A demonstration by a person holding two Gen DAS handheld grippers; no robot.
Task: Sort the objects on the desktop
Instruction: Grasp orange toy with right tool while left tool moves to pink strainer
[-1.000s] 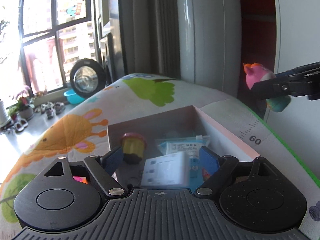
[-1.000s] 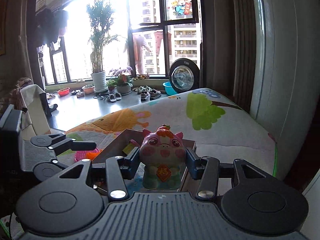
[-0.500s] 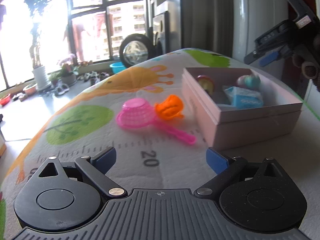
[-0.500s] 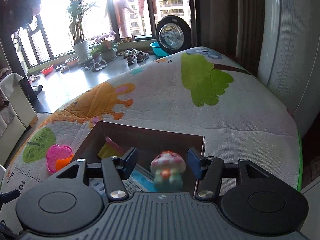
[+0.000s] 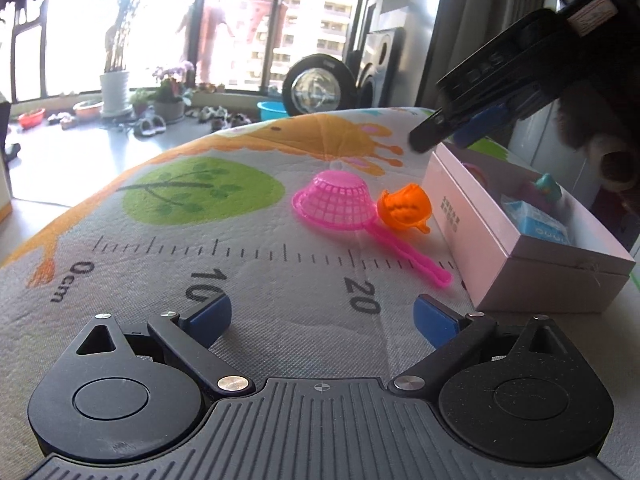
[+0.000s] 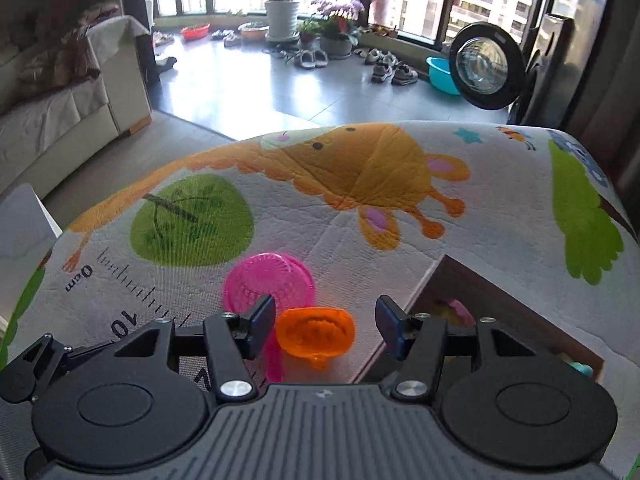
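Lining up right gripper (image 6: 325,327), jaws apart and empty, over orange toy (image 6: 316,332) on desk (image 6: 360,184) beside pink strainer (image 6: 268,282); best centred before closing. Left gripper (image 5: 322,318) likewise agape.

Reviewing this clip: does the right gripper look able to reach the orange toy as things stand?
Probably yes. The right gripper is open, with the orange toy lined up between its fingers. The pink strainer and box flank the toy without blocking it.

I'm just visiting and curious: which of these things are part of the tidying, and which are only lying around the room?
Part of the job: pink strainer, orange toy, box, blue carton.

Just around: shoes, flower pots, blue basin.
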